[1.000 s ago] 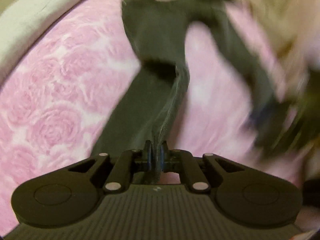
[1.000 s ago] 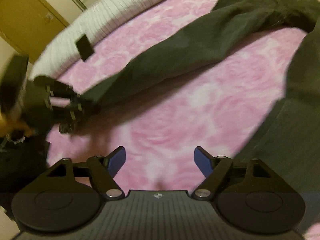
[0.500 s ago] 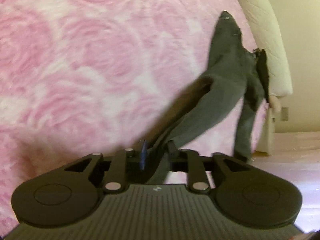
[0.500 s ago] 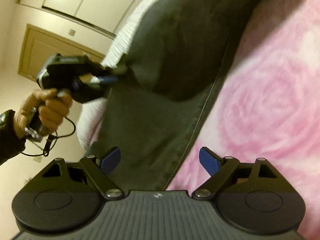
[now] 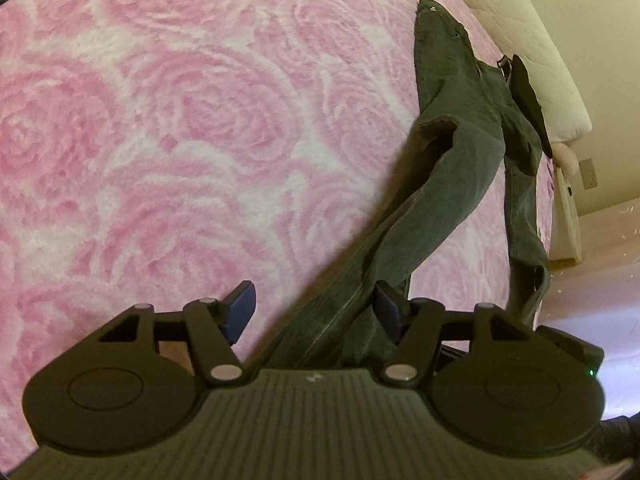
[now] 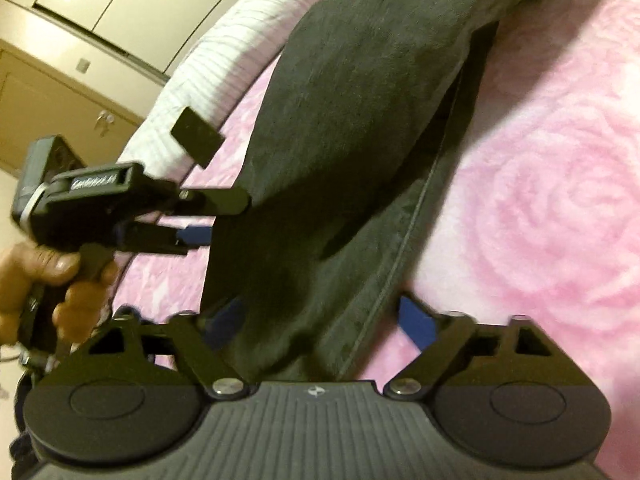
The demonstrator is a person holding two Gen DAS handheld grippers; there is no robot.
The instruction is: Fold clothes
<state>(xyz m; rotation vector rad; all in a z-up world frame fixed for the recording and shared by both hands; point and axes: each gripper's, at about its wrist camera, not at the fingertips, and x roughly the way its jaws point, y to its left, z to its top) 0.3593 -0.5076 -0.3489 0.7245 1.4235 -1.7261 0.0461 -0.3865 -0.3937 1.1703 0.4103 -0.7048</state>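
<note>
Dark grey-green trousers (image 5: 452, 184) lie stretched across a pink rose-patterned blanket (image 5: 168, 140). One leg runs from the waist at the far right down between the fingers of my left gripper (image 5: 316, 306), which is open; the leg end lies loose between the jaws. In the right wrist view the two trouser legs (image 6: 360, 128) lie one over the other. My right gripper (image 6: 324, 316) is open with the lower leg's hem between its blue pads. The left gripper (image 6: 216, 216) shows there, open, beside the upper leg's end.
A cream quilted pillow (image 5: 532, 36) lies at the bed's far right edge. A white striped pillow (image 6: 224, 60) with a small black rectangle (image 6: 196, 142) on it lies at the bed's left. Wooden cabinets (image 6: 52, 92) stand beyond.
My left gripper was shut on the trouser leg, carried it across onto the other leg, and has now opened and let it go. My right gripper moved in around the lower leg's hem.
</note>
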